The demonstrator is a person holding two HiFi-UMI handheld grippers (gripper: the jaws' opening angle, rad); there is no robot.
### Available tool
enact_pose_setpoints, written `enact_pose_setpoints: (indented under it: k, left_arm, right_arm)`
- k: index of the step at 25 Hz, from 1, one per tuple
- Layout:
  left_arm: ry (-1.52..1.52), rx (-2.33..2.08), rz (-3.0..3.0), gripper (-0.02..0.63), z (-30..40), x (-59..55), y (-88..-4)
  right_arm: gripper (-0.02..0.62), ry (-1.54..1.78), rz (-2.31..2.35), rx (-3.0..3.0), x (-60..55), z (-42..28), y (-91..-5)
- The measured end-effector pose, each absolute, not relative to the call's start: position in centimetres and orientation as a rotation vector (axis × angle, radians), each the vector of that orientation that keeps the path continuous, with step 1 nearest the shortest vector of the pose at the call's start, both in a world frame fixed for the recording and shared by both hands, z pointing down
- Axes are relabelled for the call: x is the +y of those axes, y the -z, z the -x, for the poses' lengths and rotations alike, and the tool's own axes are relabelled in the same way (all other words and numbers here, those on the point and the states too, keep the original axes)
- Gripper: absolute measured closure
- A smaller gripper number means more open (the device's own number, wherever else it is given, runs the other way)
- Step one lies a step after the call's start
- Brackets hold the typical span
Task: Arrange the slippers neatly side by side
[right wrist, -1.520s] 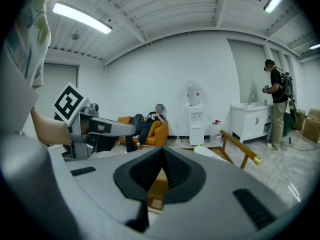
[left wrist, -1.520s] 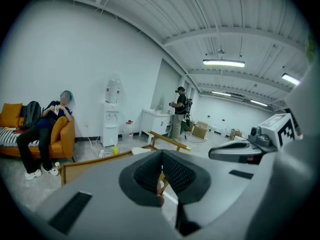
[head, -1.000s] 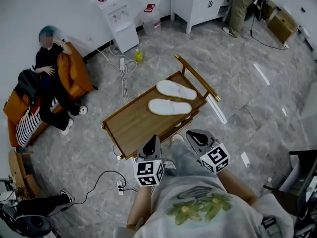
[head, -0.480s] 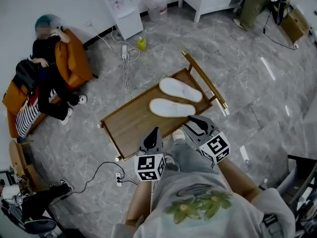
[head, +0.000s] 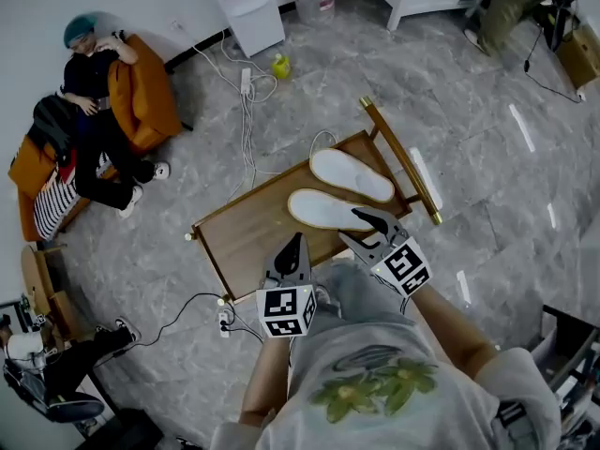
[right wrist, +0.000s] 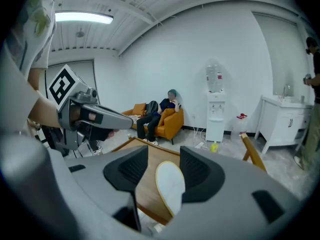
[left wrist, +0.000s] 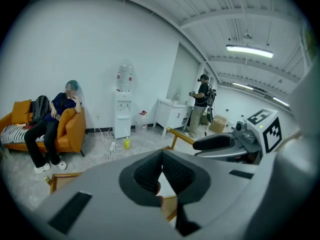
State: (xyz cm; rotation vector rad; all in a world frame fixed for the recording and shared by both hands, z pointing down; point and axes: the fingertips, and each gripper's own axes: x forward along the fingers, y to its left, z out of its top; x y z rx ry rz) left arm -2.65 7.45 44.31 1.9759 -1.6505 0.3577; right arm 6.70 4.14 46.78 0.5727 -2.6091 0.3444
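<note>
Two white slippers lie on a low wooden table: the far slipper and the near slipper, close together and roughly parallel. My right gripper is at the table's near edge, its tips just over the near slipper's end. Its jaws have just been opening and stand open with nothing gripped; in the right gripper view the near slipper shows through the gap, lying on the table. My left gripper points at the table's near edge, left of the slippers; its pads meet, shut and empty.
A wooden rail rises along the table's right end. A person sits on an orange sofa at far left. Cables and a power strip lie on the floor beyond the table, another strip near my feet. A water dispenser stands at the wall.
Both grippers have moved forward toward the table. The right one now reaches over the near slipper's end and its jaws have spread apart. The slippers have not moved on the table.
</note>
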Motion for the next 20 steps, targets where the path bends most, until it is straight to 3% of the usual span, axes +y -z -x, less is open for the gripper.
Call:
enact_pose_setpoints:
  k: [20]
  left_arm:
    - [-0.394, -1.724, -1.821, 0.591, 6.3, 5.9, -47.1]
  right_arm:
    - [0.383, -0.243, -0.257, -2.450, 2.4, -2.7, -55.1]
